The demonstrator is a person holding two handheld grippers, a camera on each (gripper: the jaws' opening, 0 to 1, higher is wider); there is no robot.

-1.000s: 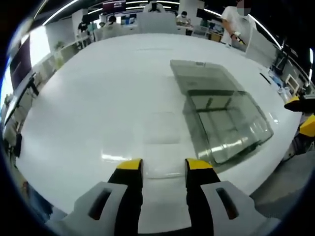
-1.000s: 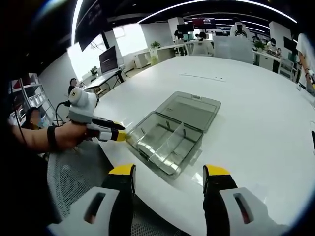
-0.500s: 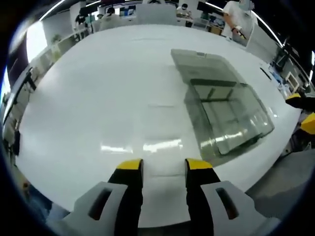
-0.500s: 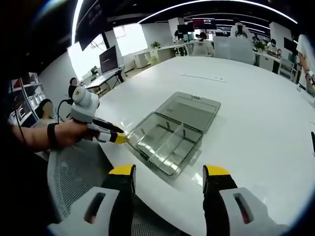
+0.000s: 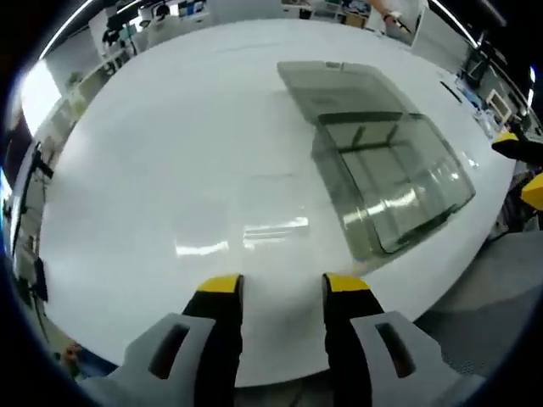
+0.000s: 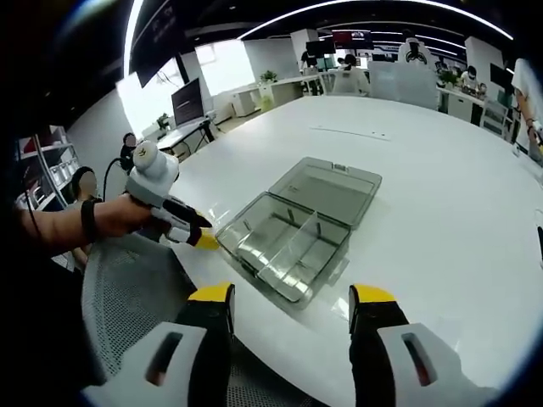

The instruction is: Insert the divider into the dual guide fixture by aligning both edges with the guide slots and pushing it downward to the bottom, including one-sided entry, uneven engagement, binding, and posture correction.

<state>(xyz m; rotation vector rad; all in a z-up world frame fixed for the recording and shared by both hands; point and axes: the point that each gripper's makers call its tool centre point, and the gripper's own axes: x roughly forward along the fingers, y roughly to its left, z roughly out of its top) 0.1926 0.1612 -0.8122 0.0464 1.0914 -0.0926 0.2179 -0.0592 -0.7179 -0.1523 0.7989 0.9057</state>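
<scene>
On the white bench (image 6: 441, 170) sits a clear, smoke-tinted plastic box (image 6: 284, 242) with its hinged lid (image 6: 333, 190) laid open flat beyond it, toward 1 o'clock in the right gripper view. One upright divider (image 6: 312, 231) already stands across the box. In the left gripper view the same box (image 5: 390, 182) lies at about 2 o'clock from the left tool (image 5: 276, 288), near the bench edge. A faint rectangular outline (image 5: 271, 203) on the bench between that tool and the box may be a loose transparent divider lying flat, though it is too pale to be sure.

The left tool has its jaws parted with nothing between them, hovering over the bench edge; in the right gripper view it (image 6: 202, 240) sits just beside the box's near corner at 9 o'clock. The right tool (image 6: 293, 297) is likewise spread wide and empty, well back from the box.

Such a divider is likely thin, light, stiff and slick, and hard to lift off a smooth top. Sliding it to the bench edge and pinching it by a long edge near the middle, leaving both short ends free for the slots, seems the sensible hold.
</scene>
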